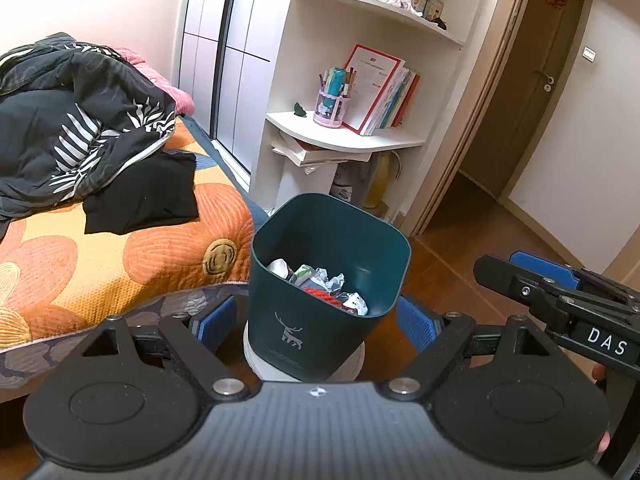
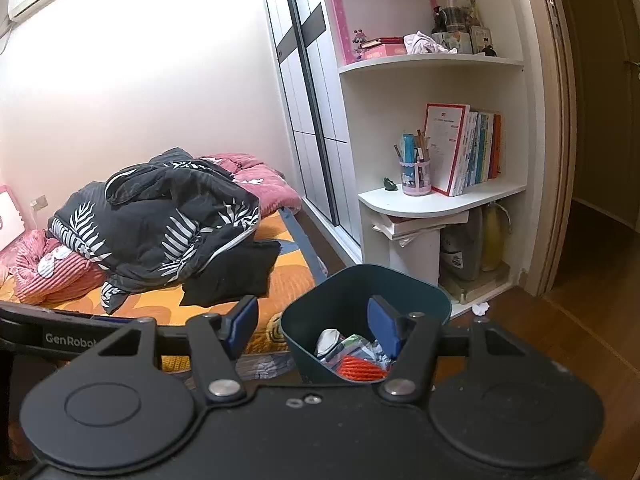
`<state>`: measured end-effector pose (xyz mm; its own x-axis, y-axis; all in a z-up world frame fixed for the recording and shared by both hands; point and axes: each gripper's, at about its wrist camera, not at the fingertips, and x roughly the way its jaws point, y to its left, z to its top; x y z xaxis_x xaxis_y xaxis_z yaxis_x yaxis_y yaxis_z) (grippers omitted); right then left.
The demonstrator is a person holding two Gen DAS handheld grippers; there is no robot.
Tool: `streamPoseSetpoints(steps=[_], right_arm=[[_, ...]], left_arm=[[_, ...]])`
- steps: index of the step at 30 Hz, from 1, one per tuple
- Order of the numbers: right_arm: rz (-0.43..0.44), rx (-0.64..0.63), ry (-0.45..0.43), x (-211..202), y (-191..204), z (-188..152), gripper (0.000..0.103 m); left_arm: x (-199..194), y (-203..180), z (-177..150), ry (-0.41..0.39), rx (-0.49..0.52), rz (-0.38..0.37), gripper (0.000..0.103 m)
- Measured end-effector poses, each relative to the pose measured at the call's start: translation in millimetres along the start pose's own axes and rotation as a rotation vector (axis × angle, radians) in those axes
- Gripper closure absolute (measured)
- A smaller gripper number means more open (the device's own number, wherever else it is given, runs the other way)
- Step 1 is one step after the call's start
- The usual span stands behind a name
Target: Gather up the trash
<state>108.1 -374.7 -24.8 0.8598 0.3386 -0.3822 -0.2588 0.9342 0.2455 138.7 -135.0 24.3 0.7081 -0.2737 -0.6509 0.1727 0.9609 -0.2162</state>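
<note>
A dark green trash bin [image 1: 320, 320] with a white deer print stands on a round white base [image 1: 260, 362] beside the bed. It holds crumpled paper [image 1: 332, 280], a red net [image 2: 358, 368] and a small carton. My left gripper [image 1: 316, 322] is open, its blue pads [image 1: 216, 322] either side of the bin's lower wall with small gaps showing. My right gripper [image 2: 312, 326] is open and empty, its right finger over the bin's [image 2: 344, 292] mouth. In the left wrist view, the right gripper [image 1: 520, 276] reaches in from the right.
The bed [image 1: 120, 264] with an orange flowered cover, a dark quilt [image 1: 80, 120] and a folded black cloth lies left of the bin. A white corner shelf [image 2: 440, 200] with books and a pen cup stands behind. A white paper scrap [image 2: 480, 308] lies on the wooden floor by the shelf's foot.
</note>
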Motion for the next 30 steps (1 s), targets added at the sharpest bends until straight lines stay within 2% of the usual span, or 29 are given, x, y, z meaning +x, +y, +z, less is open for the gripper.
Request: streamPoseSetpoints(steps=[15,17,18,30], right_arm=[[0.018,0.013,0.040,4.3,1.8,-1.1,0.042],[0.021,0.011,0.046,4.6,2.2,-1.5,0.042],[0.020,0.011,0.049,5.0,2.3,-1.5,0.042],[-0.003,0.025,0.064,7.4,1.0,-0.5,0.042]], left_arm=[[5.4,2.5,-2.3,0.011,-0.035,-0.013,0.015],[6.0,3.7,-3.0,0.013,-0.045,-0.022,0.003],[6.0,4.0,-3.4,0.011,-0.046,-0.024,0.000],[3.3,-1.2,-5.6,-0.004,-0.013,-0.018,0.000]])
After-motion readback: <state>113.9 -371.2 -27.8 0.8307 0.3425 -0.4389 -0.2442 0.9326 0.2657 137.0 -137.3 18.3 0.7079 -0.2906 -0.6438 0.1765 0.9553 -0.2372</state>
